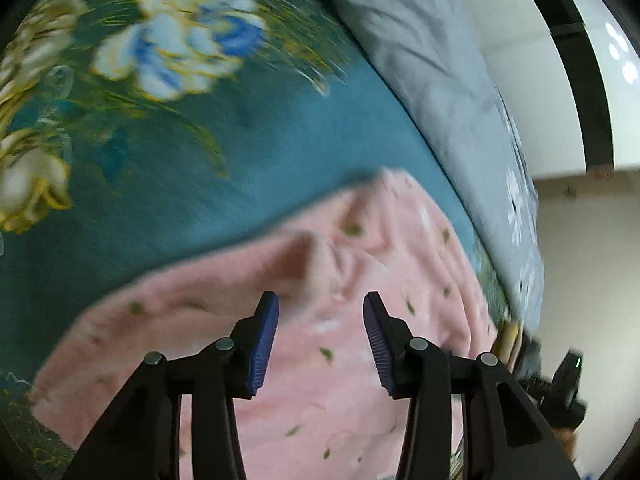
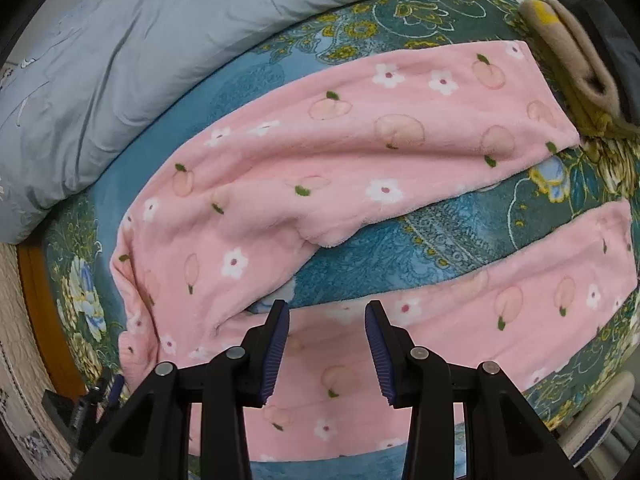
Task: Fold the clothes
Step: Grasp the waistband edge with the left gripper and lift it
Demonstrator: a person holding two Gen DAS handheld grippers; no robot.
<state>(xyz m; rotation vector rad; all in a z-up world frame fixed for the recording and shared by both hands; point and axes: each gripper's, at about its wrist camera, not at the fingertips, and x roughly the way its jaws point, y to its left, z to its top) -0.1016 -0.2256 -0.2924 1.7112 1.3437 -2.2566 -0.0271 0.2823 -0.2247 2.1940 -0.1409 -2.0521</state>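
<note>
Hovering wide open and empty, right gripper (image 2: 326,346) and left gripper (image 1: 320,344) sit over the pink fleece peach-print pyjama trousers (image 2: 320,152), whose legs run off to the right of the right gripper's fingers.

Left gripper (image 1: 320,312) spread wide over blurred pink pyjamas (image 1: 320,380) on teal floral bedspread (image 1: 180,160), grey duvet (image 1: 432,72) beyond.

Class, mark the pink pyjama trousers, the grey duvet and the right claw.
pink pyjama trousers (image 2: 320,152): right wrist view, upper leg.
grey duvet (image 2: 120,60): right wrist view, creased middle.
right claw (image 2: 326,312): right wrist view, between its fingertips.
</note>
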